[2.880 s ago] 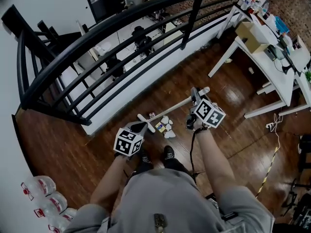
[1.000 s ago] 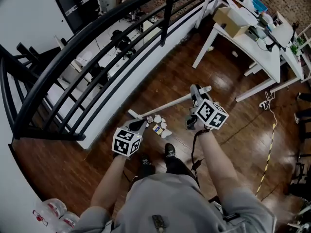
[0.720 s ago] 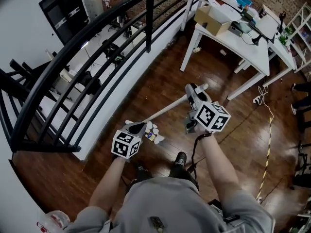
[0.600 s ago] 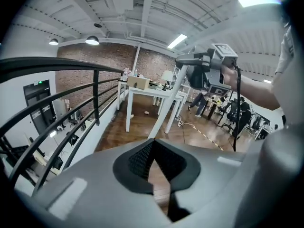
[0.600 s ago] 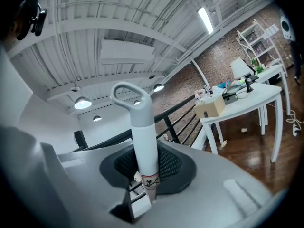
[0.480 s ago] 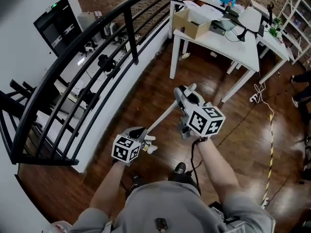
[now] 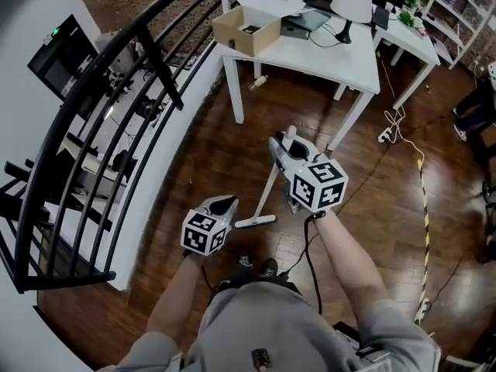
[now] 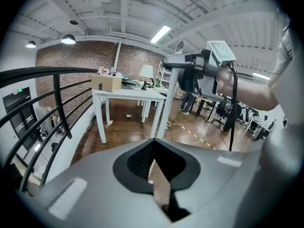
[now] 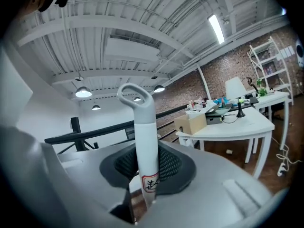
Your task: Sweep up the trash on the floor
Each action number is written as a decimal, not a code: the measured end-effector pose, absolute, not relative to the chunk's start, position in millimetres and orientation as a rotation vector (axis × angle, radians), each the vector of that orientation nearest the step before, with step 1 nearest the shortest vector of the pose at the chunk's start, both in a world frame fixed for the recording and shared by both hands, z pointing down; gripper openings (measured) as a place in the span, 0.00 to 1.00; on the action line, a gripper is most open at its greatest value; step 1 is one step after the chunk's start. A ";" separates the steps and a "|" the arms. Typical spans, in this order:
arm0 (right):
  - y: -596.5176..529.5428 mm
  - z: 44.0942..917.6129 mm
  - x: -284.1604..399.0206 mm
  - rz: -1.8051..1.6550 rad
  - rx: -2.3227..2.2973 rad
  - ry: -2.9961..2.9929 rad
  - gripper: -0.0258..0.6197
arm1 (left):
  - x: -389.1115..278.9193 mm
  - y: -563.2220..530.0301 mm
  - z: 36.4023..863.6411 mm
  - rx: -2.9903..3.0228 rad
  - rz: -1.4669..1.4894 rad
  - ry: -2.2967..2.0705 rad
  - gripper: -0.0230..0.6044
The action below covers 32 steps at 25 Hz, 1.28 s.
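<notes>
My right gripper point(image 7: 284, 150) is shut on the white broom handle point(image 7: 270, 183), which slants down to the broom head point(image 7: 255, 222) by the wooden floor. In the right gripper view the handle point(image 9: 146, 151) stands upright between the pads, its loop end point(image 9: 135, 96) on top. My left gripper point(image 7: 222, 204) hangs left of the broom head, its jaws together with nothing held. The left gripper view has its own tips point(image 8: 152, 144) meeting, with the right gripper point(image 8: 199, 72) and the handle point(image 8: 169, 103) ahead. No trash shows.
A white table point(image 7: 310, 56) with a cardboard box point(image 7: 246, 28) and a lamp point(image 7: 355, 0) stands ahead. A black railing point(image 7: 101, 103) runs along the left over a drop. Yellow-black tape point(image 7: 425, 208) and a cable point(image 7: 395, 122) lie on the floor at right.
Both grippers and the broom have swung toward the white table. The trash pile that lay by the left gripper has gone from view. The broom head now sits beside the left gripper.
</notes>
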State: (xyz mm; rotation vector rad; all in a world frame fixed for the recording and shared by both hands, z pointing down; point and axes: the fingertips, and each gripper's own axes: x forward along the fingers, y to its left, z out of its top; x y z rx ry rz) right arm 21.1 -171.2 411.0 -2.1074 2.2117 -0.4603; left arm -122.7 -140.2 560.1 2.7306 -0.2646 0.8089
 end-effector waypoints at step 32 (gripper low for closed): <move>-354.9 505.1 357.7 -0.608 -2.156 2.313 0.14 | 149.6 -308.9 584.1 2.622 0.796 -0.510 0.04</move>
